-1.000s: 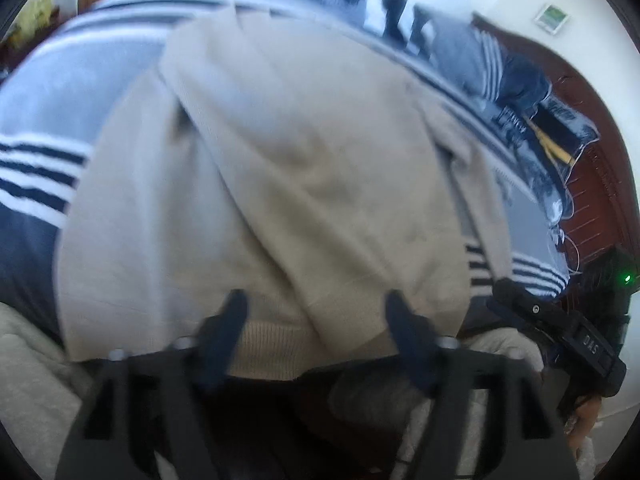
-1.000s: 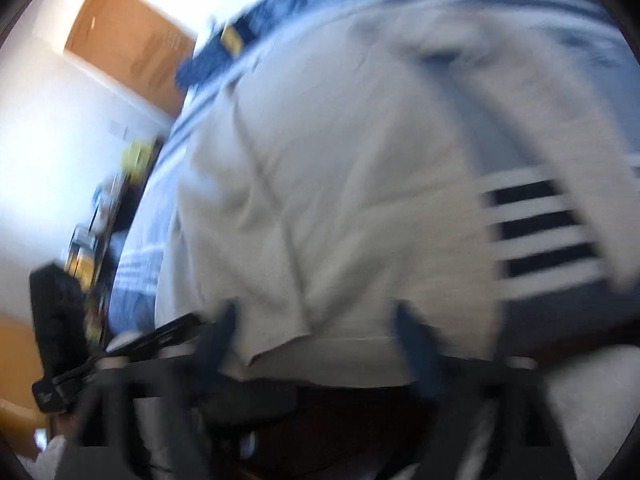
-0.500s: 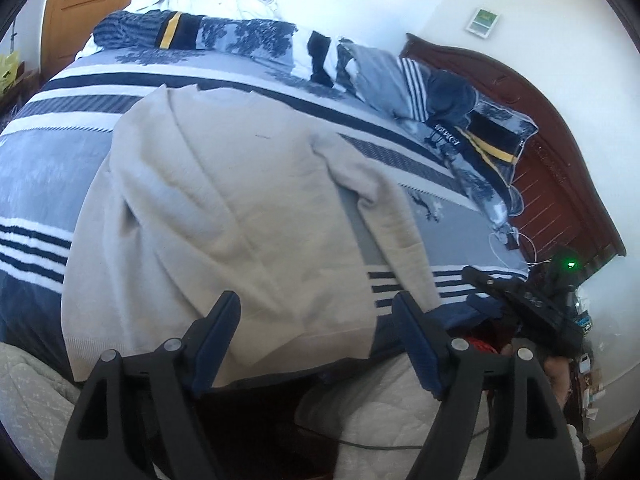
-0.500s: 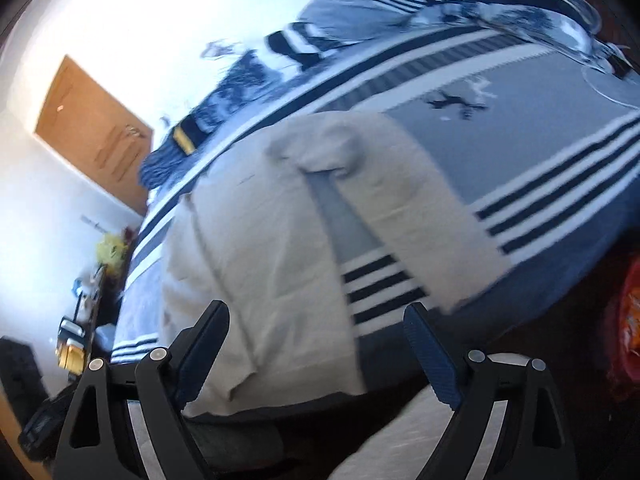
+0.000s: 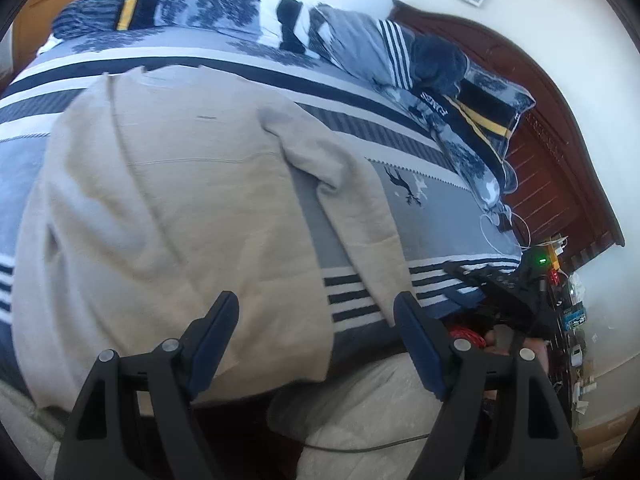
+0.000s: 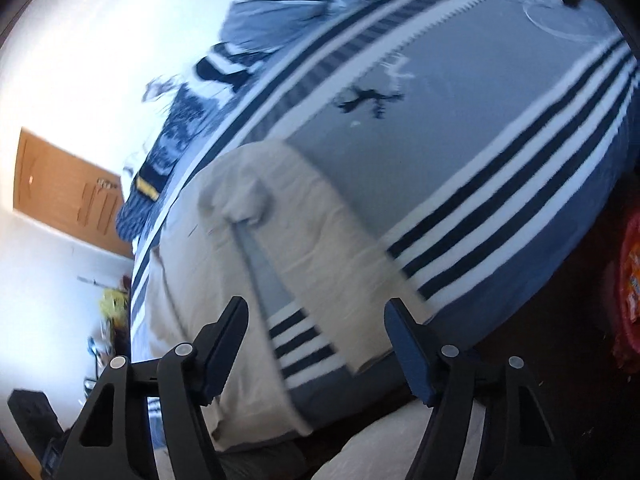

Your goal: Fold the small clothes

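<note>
A beige sweater (image 5: 168,208) lies spread flat on a striped bed (image 5: 432,208), its hem at the near edge and its collar toward 12 o'clock. In the left wrist view the left gripper (image 5: 316,332) hangs above the near edge with jaws wide apart and nothing between them; the left finger (image 5: 216,332) sits over the sweater's lower body, while the right finger (image 5: 416,344) is over the dark stripes of the bedding, just past the end of the sleeve (image 5: 352,208). That sleeve runs from the shoulder at about 12 o'clock down toward 4 o'clock, with a wedge of grey bedding showing between it and the body. The camera looks down and forward across the bed toward pillows (image 5: 472,104) and a wooden headboard (image 5: 560,152) at 2 o'clock. In the right wrist view the right gripper (image 6: 316,340) is also wide open and empty, tilted so that the bed slants across the frame. The sleeve (image 6: 320,248) comes down from 11 o'clock into the gap between its fingers, its cuff end near the bed's edge, closer to the right finger (image 6: 404,344). The sweater's body (image 6: 200,280) lies beyond the left finger (image 6: 224,344), toward 9 o'clock. A door (image 6: 68,192) shows at 9 o'clock.
</note>
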Available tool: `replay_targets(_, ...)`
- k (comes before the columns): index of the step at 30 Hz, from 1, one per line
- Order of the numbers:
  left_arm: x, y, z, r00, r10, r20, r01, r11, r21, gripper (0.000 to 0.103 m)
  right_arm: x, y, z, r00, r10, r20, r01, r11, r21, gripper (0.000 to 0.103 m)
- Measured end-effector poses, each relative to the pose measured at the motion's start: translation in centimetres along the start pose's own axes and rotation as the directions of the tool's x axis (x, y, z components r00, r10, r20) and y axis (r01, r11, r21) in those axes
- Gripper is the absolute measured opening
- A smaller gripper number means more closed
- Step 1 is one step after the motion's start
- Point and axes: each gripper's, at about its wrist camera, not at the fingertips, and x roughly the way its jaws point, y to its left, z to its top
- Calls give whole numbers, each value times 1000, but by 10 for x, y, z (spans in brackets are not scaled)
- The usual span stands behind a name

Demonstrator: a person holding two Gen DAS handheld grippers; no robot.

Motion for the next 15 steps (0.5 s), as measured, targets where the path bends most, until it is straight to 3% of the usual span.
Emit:
replay_targets(4,39,-21,17,999,-16,-52,17,1000,20,79,35,-34,12,997,-14,-79,21,996,85,55)
replay_targets(9,86,-42,23,994,-7,-112,13,999,51,79,68,-42,6,992,-53,-115,61,996,68,47)
replay_targets(11,99,-48,23,992,-6,-129,13,998,55,79,69,-32,7,984,-144,-105,143,990,-19,23)
replay_targets(14,118,-54,25,989,-1,-147,9,999,52,79,74,-33,6,986,-121,-117,119,993,-24,6)
replay_targets(15,123,-55,26,988,-8,-155,15,999,41,79,73,-34,7,987,-109,-114,107,994,-25,6)
